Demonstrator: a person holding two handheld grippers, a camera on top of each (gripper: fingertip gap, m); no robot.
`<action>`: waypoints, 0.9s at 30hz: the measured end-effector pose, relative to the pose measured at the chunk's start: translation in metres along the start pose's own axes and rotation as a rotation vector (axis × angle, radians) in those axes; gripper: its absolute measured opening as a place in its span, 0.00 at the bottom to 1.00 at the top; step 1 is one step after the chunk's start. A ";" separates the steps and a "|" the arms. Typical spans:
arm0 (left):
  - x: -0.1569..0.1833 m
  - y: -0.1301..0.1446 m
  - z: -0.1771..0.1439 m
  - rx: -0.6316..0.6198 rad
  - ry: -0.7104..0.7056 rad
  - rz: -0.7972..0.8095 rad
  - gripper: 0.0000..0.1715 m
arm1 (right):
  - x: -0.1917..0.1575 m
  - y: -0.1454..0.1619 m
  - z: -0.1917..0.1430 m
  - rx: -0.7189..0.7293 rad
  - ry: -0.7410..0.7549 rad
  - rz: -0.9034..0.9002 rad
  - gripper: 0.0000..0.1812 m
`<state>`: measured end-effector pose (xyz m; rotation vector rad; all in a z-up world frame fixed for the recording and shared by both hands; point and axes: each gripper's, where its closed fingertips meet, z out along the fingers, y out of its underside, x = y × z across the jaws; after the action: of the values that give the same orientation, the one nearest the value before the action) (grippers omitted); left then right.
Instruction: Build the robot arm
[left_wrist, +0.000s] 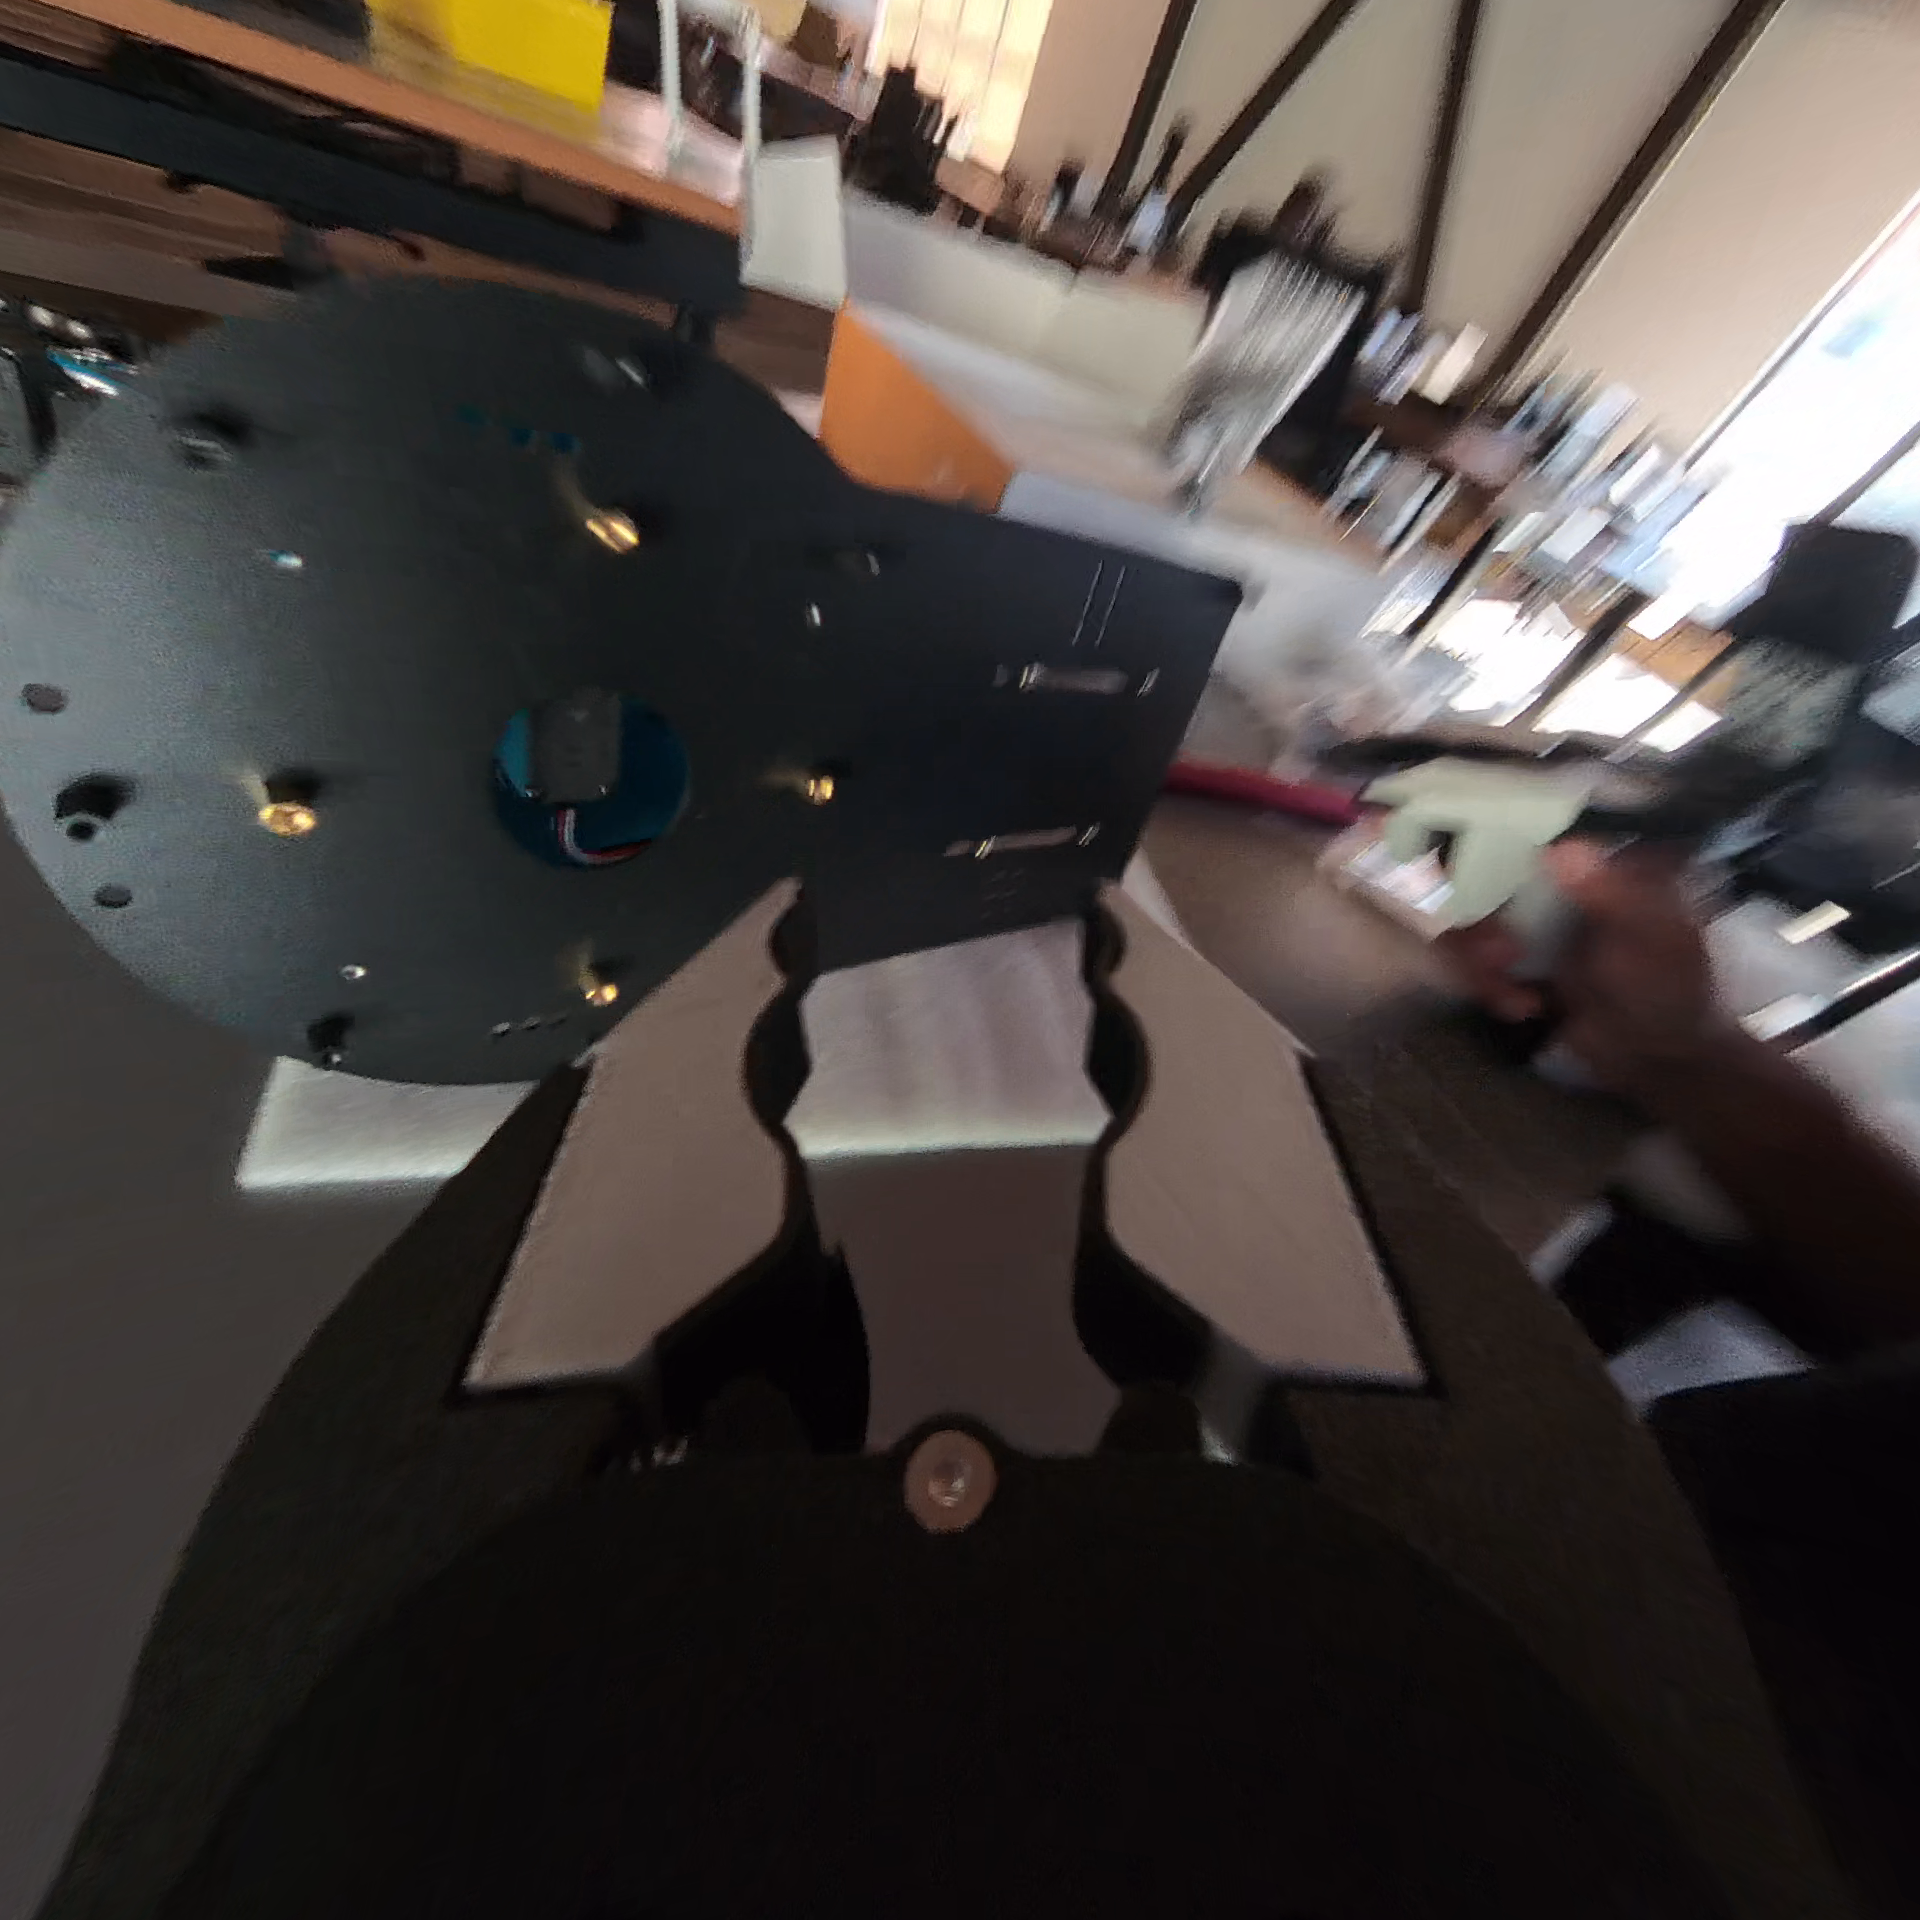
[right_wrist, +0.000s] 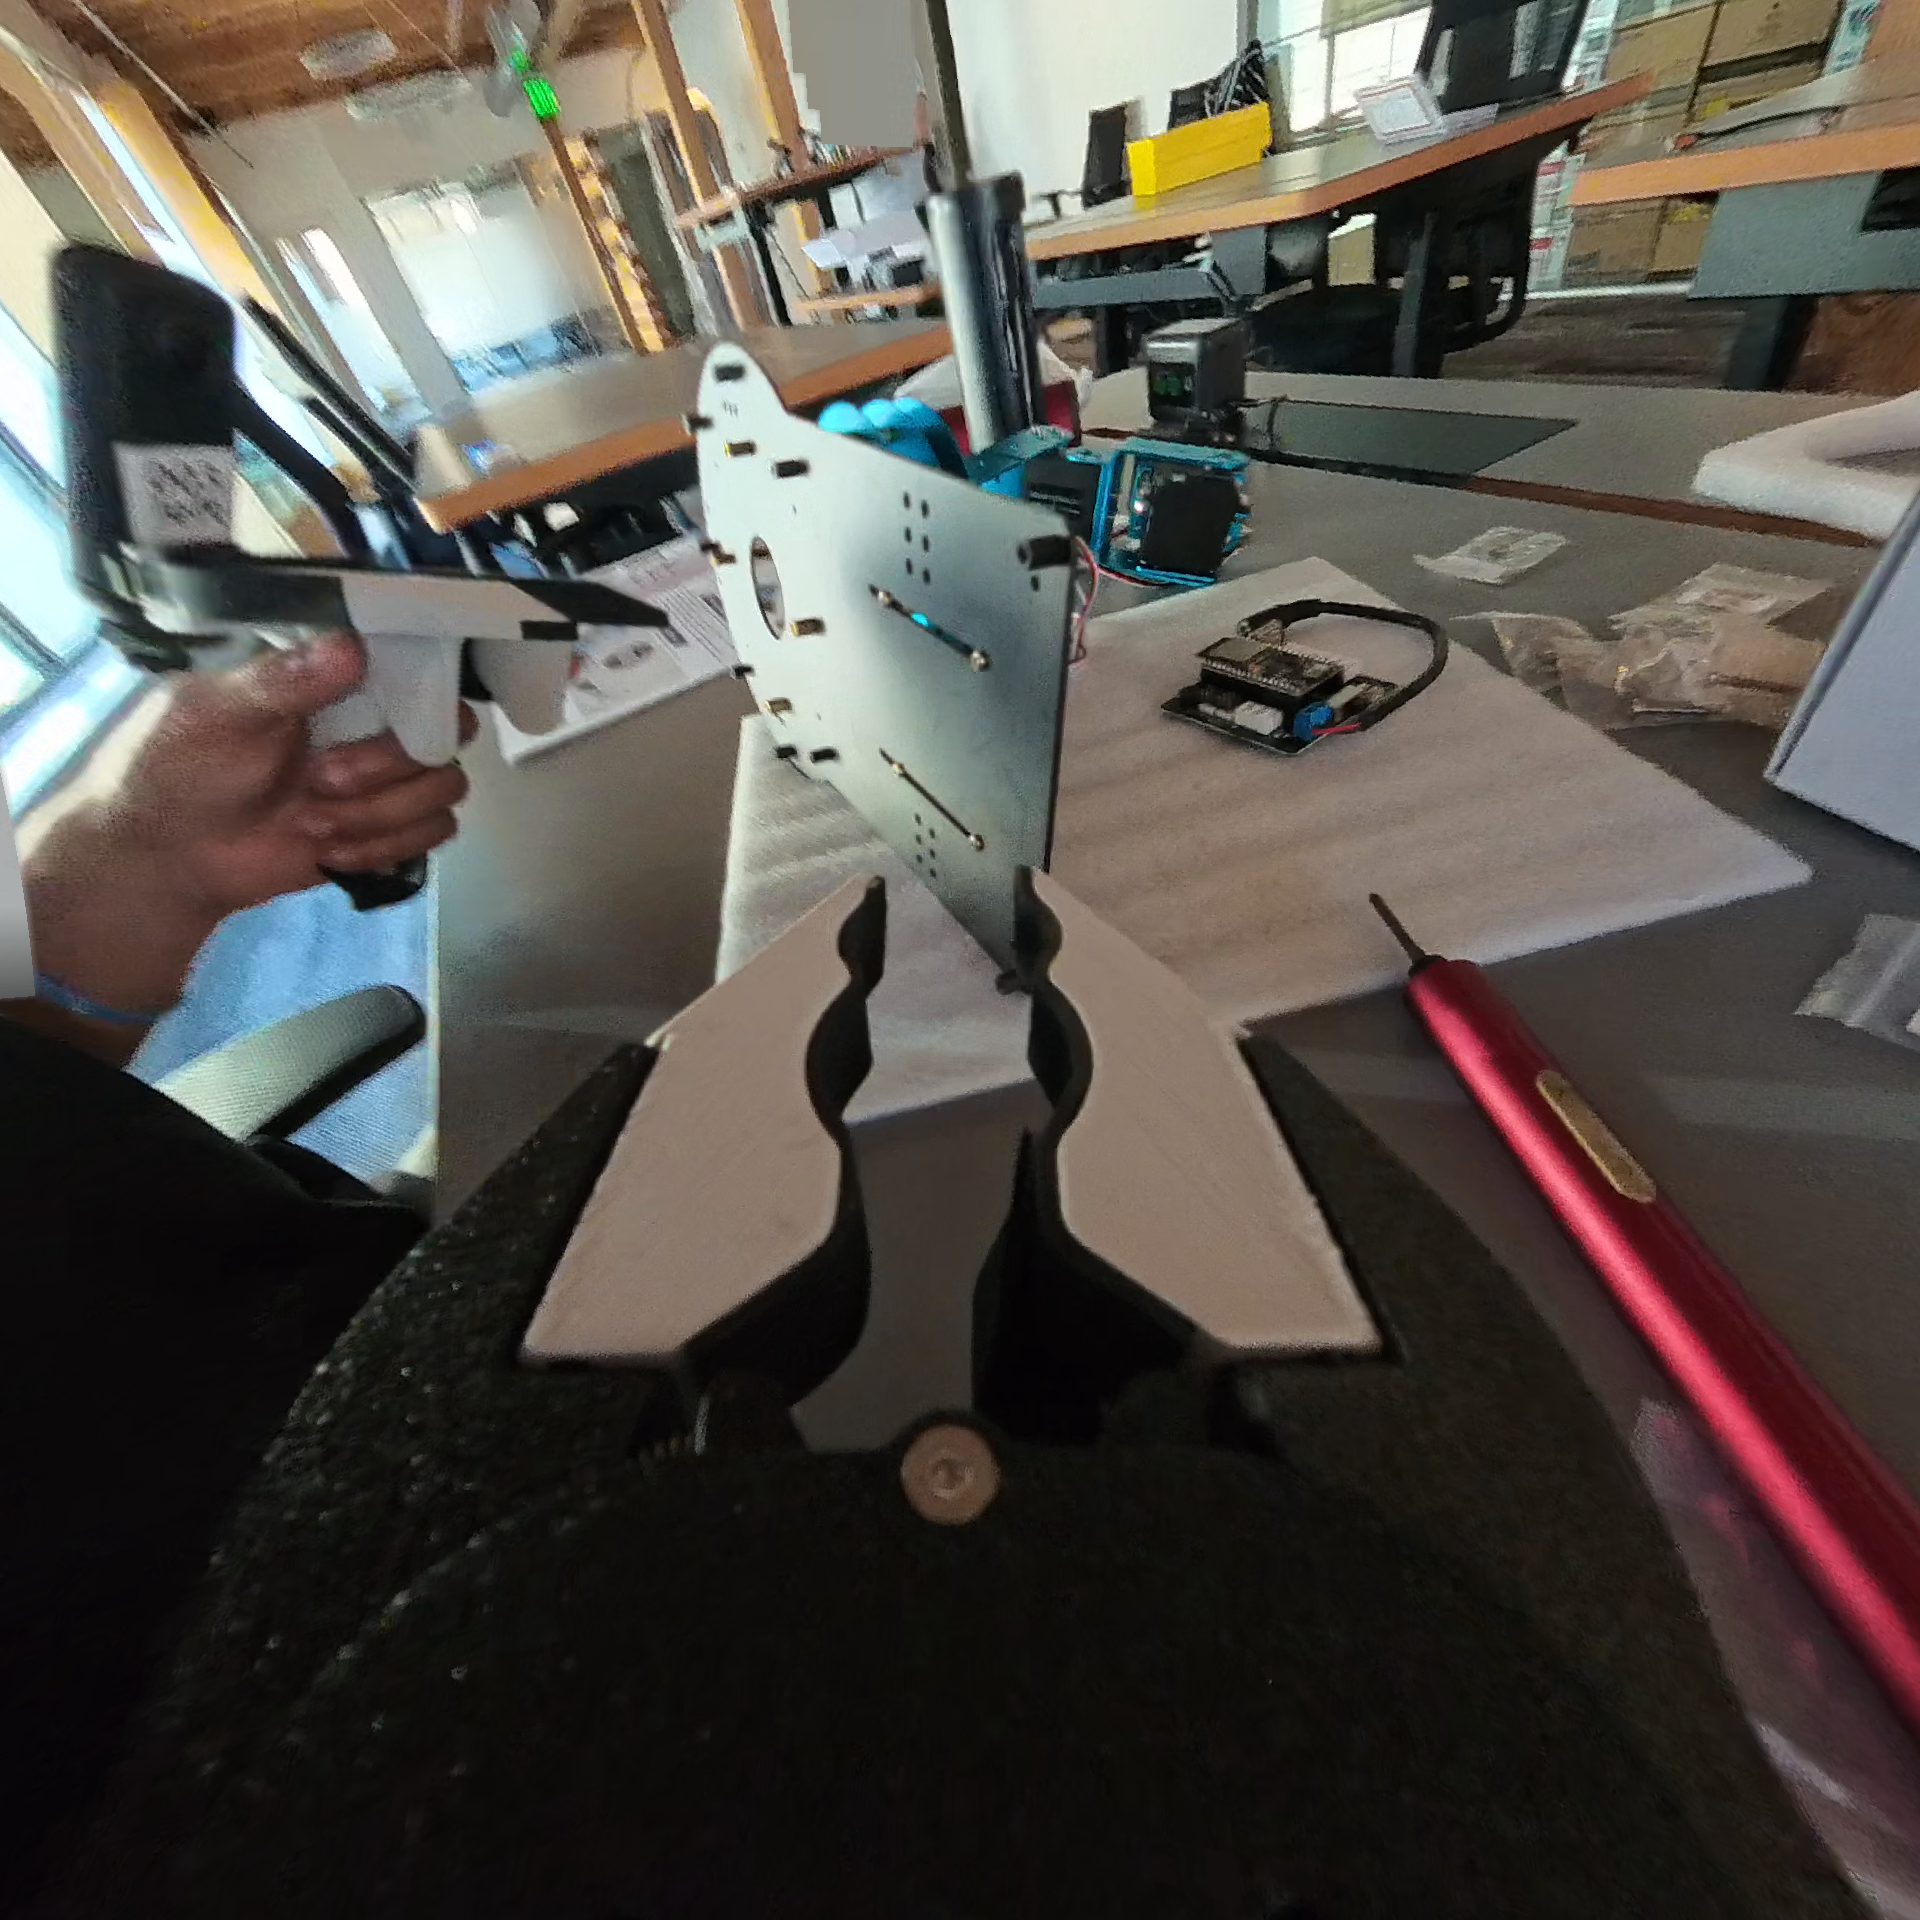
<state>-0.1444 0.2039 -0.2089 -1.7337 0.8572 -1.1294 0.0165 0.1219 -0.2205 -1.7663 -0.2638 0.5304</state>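
We see the black metal plate (right_wrist: 904, 665) standing on edge on the white foam sheet (right_wrist: 1351, 842), which lies on the grey table (right_wrist: 1558, 1049). Our right gripper (right_wrist: 951, 904) is level and low at the table's near edge, jaws parted; the plate's lower near corner sits between the tips against the right finger (right_wrist: 1143, 1122), but we cannot tell if it is pinched. Our left gripper (left_wrist: 945, 914) points at the plate's flat face (left_wrist: 520, 675), jaws spread and released, tips just short of the plate's lower edge; that view is motion-blurred. In the right wrist view the left gripper (right_wrist: 613, 618) shows held horizontal by a hand (right_wrist: 229, 800) off the table's left edge, tips aimed at the plate. A red screwdriver (right_wrist: 1662, 1247) lies along the table's right near edge, a circuit board (right_wrist: 1278, 696) with a black cable rests on the foam behind the plate, and a blue device (right_wrist: 1174, 509) sits further back.
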 end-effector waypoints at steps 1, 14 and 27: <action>0.001 0.007 0.004 -0.038 -0.031 0.054 0.25 | -0.003 0.001 0.004 -0.017 0.019 -0.041 0.12; 0.057 0.044 0.039 -0.161 0.016 0.301 0.19 | 0.104 0.025 -0.046 -0.445 0.418 -0.161 0.21; 0.121 0.066 0.068 -0.197 0.210 0.179 0.20 | 0.128 0.066 -0.019 -0.815 0.236 -0.207 0.10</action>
<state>-0.0441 0.0922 -0.2437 -1.6747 1.2640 -1.1501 0.1304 0.1452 -0.3070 -2.5240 -0.5405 0.0413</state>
